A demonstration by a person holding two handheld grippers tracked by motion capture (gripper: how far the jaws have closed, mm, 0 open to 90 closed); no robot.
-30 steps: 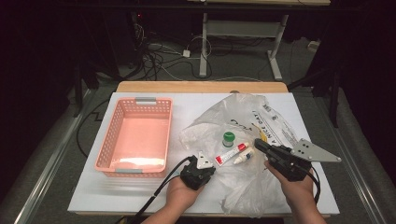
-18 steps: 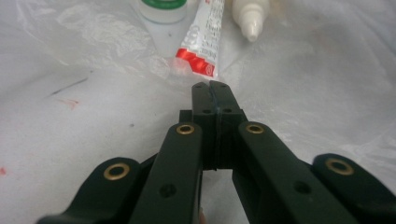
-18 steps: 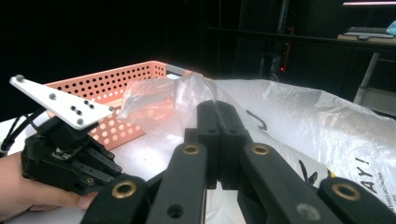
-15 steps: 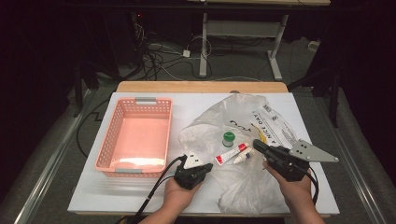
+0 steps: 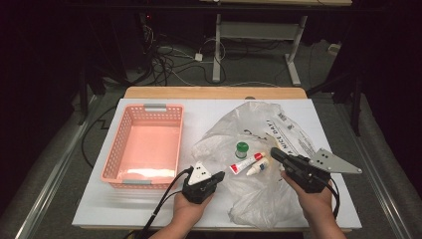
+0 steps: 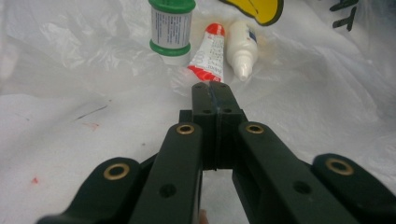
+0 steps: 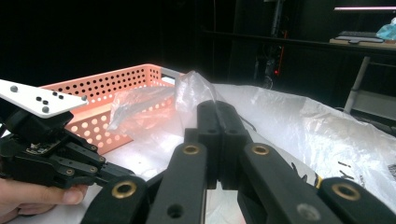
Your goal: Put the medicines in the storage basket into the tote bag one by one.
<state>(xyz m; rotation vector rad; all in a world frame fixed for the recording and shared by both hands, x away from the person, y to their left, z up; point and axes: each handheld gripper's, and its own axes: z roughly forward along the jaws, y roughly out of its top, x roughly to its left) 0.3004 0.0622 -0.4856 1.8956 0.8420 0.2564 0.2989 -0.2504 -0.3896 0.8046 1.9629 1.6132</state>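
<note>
Fingers of the left gripper [image 6: 215, 88], lower centre of the left gripper view, pressed together with nothing between them; the tips lie just short of a red-and-white tube [image 6: 208, 55] at upper centre. A green-capped bottle [image 6: 171, 29] stands upright to the tube's left and a small white bottle [image 6: 243, 49] lies to its right, all three on a clear plastic bag [image 6: 93, 60]. Fingers of the right gripper [image 7: 217, 109] likewise closed and empty, lower centre of the right gripper view, over the bag. In the high view, a pink basket [image 5: 145, 145] sits left of centre on the white desk [image 5: 209, 112].
</note>
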